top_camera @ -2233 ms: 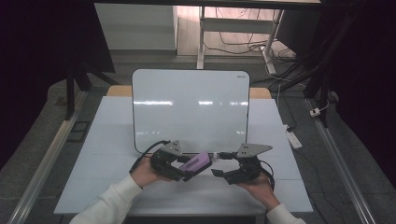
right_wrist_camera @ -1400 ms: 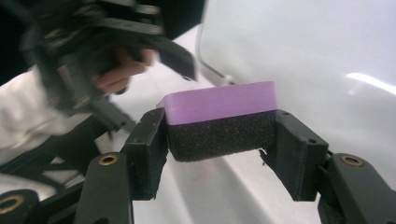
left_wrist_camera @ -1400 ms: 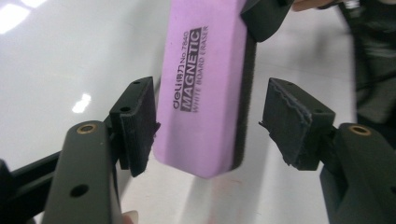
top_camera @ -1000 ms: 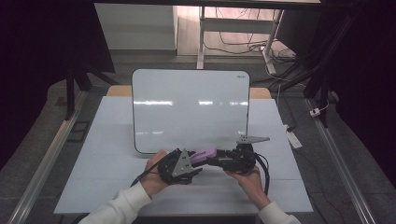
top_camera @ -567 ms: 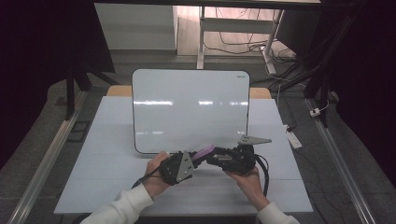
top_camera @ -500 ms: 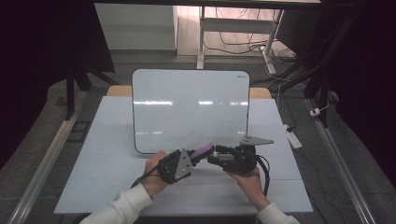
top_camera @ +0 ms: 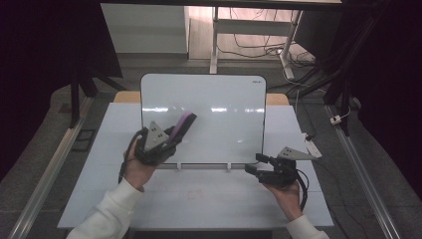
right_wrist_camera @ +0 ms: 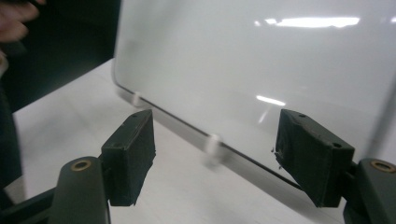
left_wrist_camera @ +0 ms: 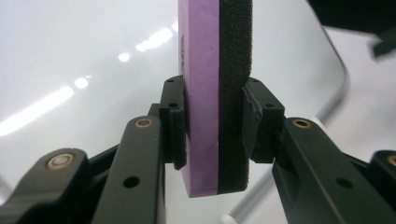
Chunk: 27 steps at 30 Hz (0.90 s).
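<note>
Left tongs pinch a board eraser, one pad on its purple side, the other on its black sponge side. It looks light and squashy, so its middle is the best place to grip. Behind it stands the whiteboard. Right tongs, off to the side, have just been opening and hold nothing. No boxes or bowls are nearby.

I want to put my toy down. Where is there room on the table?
Bare table lies in front of the whiteboard, between the two hands. More runs left of the board. It is crowded where the left tool holds the eraser against the board, and around the right tool.
</note>
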Tool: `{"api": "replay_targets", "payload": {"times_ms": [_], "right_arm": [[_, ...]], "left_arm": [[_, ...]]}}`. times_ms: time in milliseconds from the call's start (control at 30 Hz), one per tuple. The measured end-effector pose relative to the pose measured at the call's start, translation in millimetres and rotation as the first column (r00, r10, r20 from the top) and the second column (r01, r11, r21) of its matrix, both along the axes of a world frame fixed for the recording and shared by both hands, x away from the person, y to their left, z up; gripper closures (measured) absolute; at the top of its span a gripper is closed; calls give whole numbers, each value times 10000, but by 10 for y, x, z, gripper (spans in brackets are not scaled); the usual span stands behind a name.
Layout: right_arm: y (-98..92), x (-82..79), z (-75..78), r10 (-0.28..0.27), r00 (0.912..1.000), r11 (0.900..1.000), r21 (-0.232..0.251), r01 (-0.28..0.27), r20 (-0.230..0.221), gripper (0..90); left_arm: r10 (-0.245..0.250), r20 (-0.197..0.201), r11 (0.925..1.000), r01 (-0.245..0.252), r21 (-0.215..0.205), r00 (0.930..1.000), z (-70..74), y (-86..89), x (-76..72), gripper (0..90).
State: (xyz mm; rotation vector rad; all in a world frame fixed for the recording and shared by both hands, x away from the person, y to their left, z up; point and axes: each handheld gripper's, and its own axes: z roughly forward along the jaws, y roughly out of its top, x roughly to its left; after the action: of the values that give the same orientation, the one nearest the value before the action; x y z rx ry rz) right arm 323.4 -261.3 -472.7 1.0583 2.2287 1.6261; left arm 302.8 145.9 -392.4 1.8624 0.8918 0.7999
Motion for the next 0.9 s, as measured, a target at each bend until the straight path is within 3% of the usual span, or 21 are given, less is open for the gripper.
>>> {"api": "replay_targets", "payload": {"times_ms": [100, 233, 400, 667, 767, 900], "right_arm": [[-123, -6, 2, -363, 9993, 9993, -89, 364, 117, 275], [-269, -23, -5, -801, 9957, 9954, -488, 823, 463, 275], [-361, -25, -37, -1007, 9928, 9917, -739, 1054, 648, 275], [-343, -26, -64, -950, 9923, 9886, -1093, 1034, 794, 274], [-345, -29, -62, -905, 9924, 9894, -1060, 992, 838, 274], [-353, -32, -63, -901, 9923, 9897, -1038, 987, 845, 274]], "left_arm": [[778, -65, 9961, -780, -419, 9970, 136, 154, 112, 643], [1583, -301, 9831, -1604, -879, 9869, 251, 349, 295, 643], [2308, -745, 9676, -2369, -871, 9701, 285, 471, 518, 642], [2860, -1293, 9528, -2962, -669, 9495, 217, 507, 750, 638], [2946, -1392, 9508, -3046, -569, 9454, 165, 493, 809, 637], [2986, -1213, 9510, -3059, -458, 9466, 146, 466, 812, 631]]}}
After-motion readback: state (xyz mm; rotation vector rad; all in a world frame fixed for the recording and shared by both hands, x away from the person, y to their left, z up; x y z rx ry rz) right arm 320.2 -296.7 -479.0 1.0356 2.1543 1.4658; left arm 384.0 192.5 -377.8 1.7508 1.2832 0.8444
